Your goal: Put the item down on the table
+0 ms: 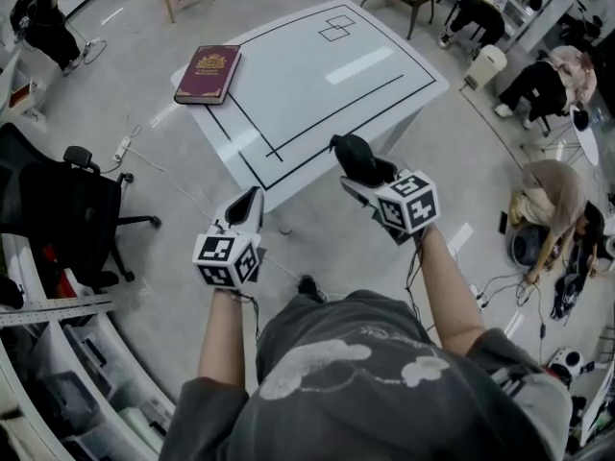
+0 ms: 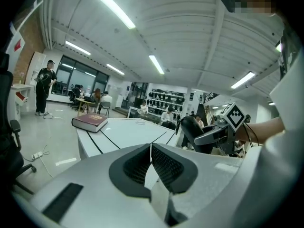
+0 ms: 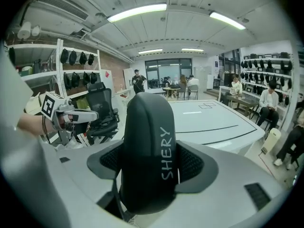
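At the near edge of the white, black-lined table (image 1: 317, 94), the right tool (image 1: 363, 173) clamps a black, rounded hard case (image 3: 147, 151) across its middle; it looks light, stiff and smooth, probably slippery. The left tool (image 2: 151, 161) is closed, empty

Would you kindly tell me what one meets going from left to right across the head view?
Office chair → left gripper → right gripper holding the black case → white bin.

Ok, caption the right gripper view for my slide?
Right tongs gripping a black SHERY-marked item before the white table.
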